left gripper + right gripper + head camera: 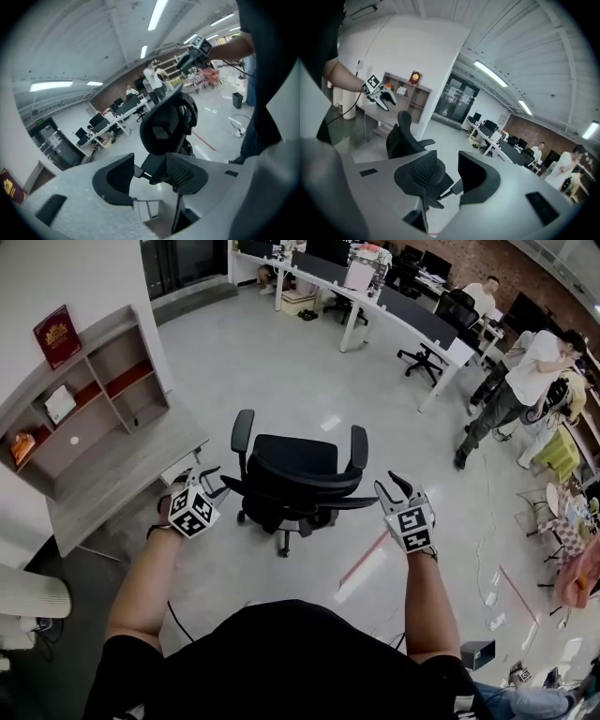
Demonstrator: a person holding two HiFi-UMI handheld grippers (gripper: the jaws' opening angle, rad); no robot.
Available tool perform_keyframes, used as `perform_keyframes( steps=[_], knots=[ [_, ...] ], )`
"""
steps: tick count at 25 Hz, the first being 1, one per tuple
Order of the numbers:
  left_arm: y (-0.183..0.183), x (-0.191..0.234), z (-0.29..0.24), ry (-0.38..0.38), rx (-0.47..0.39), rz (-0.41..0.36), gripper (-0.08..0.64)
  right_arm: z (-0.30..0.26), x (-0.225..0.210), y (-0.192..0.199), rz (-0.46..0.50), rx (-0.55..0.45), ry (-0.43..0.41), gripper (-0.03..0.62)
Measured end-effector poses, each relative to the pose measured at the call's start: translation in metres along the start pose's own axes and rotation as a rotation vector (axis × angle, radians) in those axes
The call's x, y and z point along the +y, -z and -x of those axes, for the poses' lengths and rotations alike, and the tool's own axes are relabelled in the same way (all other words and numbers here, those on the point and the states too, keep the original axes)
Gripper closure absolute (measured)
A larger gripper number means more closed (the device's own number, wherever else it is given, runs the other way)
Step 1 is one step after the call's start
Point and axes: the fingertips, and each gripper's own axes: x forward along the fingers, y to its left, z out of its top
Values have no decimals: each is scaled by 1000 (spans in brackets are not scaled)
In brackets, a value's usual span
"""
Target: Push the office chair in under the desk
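A black office chair (295, 465) stands on the grey floor with its backrest toward me. It is a little to the right of the grey desk (131, 470). My left gripper (212, 480) hovers open by the backrest's left end, and the chair (164, 126) shows beyond its jaws. My right gripper (394, 482) is open beside the backrest's right end, a small gap away. In the right gripper view the chair (401, 136) lies past the open right gripper (450, 173), which holds nothing. The left gripper (150, 173) holds nothing either.
A shelf unit (84, 399) with a red book (56, 334) rises behind the desk. Long office desks (375, 296) and another chair (427, 357) fill the back. People (525, 381) stand at the right. A red tape line (361, 559) crosses the floor, with cables nearby.
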Motion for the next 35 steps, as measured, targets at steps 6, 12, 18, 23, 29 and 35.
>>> perform_keyframes(
  steps=[6, 12, 18, 23, 29, 35],
  knots=[
    [25, -32, -55, 142, 164, -179, 273, -37, 31, 73, 228, 203, -173, 381],
    [56, -42, -103, 237, 302, -224, 205, -81, 58, 129, 307, 334, -315, 339],
    [79, -51, -142, 314, 415, -274, 183, -115, 71, 182, 343, 492, -426, 301],
    [94, -69, -164, 386, 480, -328, 178, -130, 83, 207, 407, 551, -487, 291],
    [101, -80, -184, 383, 522, -414, 225, -145, 87, 219, 478, 556, -503, 296],
    [99, -72, -187, 274, 508, -472, 408, -158, 81, 225, 594, 520, -432, 445]
  ],
)
